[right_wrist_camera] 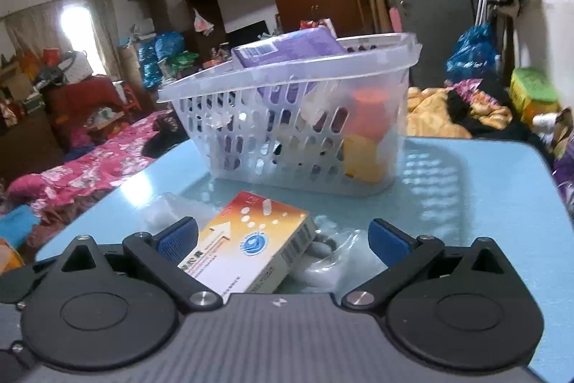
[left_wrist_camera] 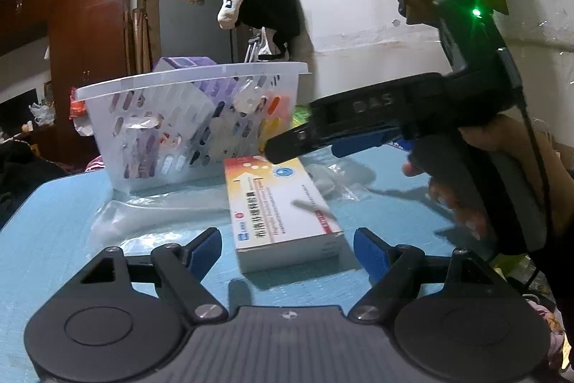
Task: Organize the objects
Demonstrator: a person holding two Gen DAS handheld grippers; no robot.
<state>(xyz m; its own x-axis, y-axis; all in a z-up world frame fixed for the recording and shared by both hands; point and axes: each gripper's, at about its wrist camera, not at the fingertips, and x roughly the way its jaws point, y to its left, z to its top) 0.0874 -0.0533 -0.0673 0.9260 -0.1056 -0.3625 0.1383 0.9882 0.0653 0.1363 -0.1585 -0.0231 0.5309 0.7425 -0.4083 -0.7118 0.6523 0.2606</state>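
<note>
Medicine box [left_wrist_camera: 283, 210] lies flat at frame centre on the blue table [left_wrist_camera: 53, 225], before the basket [left_wrist_camera: 186, 117], between the left gripper's [left_wrist_camera: 287, 248] wide, empty jaws; right gripper [right_wrist_camera: 283, 241] likewise spread.

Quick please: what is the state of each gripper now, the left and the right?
Left gripper: open, holding nothing; the medicine box lies between its fingers, untouched.
Right gripper: open, holding nothing.

A flat white, orange and red medicine box [left_wrist_camera: 283, 210] lies on the blue table [left_wrist_camera: 53, 221], just in front of a clear slotted plastic basket [left_wrist_camera: 186, 117] — upright, already holding a purple box [right_wrist_camera: 287, 51] propped on end, an orange container [right_wrist_camera: 369, 112] and smaller packets.
</note>
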